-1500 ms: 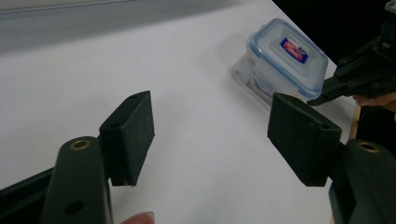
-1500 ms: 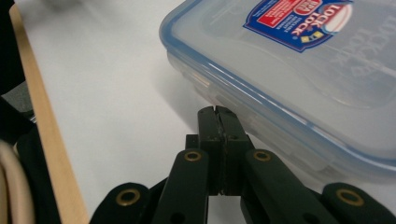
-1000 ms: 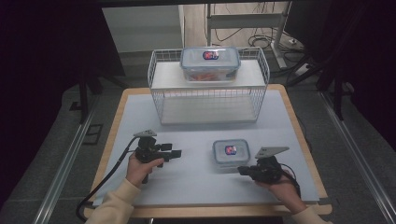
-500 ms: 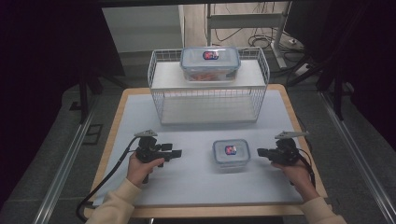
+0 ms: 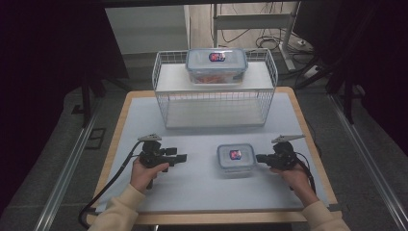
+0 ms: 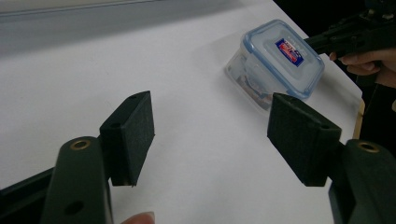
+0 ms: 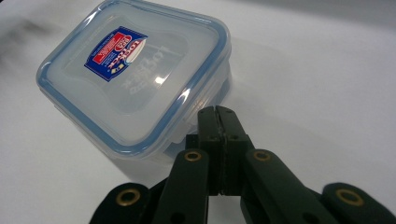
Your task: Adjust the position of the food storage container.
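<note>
A small clear container with a blue-rimmed lid (image 5: 235,157) sits on the white tabletop between the two grippers. My right gripper (image 5: 258,157) lies level at the container's right side, pointing at it. Its jaws are shut with nothing between them, and the tips (image 7: 217,114) are right at the container's (image 7: 135,79) side latch; contact cannot be told. My left gripper (image 5: 180,157) rests left of the container, aimed toward it. Its jaws (image 6: 215,135) stand open and empty, with the container (image 6: 275,60) some way beyond them.
A white wire rack (image 5: 215,103) stands at the back of the table, with a larger blue-lidded container (image 5: 216,64) on its top shelf. The table's wooden edge (image 5: 308,144) runs close to the right hand. Cables trail from both grippers toward the front.
My right gripper has moved from the container's front right corner up to its right side and now points straight at it. The left gripper and the container have stayed put.
</note>
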### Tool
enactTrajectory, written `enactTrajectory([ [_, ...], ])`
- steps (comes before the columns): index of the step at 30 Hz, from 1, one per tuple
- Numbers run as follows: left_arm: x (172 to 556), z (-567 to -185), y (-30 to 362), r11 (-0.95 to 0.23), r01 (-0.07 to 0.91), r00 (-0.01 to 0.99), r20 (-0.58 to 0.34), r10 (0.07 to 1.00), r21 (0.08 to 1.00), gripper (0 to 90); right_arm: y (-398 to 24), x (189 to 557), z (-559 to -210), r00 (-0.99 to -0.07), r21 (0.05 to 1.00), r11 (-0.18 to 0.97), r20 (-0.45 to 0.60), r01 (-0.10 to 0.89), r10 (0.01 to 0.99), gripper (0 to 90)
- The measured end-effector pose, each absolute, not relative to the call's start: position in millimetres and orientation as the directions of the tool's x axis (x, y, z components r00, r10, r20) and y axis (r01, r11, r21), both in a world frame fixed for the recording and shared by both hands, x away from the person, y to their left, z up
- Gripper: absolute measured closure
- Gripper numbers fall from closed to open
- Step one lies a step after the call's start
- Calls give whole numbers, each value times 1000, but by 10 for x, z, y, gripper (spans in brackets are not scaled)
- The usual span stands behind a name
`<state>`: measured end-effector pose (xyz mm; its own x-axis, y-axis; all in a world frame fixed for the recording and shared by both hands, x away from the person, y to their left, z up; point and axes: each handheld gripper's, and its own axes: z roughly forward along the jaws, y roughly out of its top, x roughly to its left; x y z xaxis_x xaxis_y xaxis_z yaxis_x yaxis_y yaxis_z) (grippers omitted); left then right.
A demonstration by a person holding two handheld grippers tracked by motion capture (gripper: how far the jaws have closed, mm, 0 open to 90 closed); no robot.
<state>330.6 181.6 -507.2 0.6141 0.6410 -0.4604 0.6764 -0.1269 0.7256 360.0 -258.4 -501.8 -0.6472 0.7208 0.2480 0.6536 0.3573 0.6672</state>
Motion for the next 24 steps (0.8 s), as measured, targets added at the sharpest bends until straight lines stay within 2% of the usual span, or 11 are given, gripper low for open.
enactTrajectory([
  [15,3304,-5065,1840,-121,674,612,-460,644,728,315,-2070,3633,-5050,-707,666,408,260,625,658,895],
  [24,3296,-5061,1835,-115,679,604,-462,650,725,309,-2143,3636,-5001,-709,683,384,280,621,647,895],
])
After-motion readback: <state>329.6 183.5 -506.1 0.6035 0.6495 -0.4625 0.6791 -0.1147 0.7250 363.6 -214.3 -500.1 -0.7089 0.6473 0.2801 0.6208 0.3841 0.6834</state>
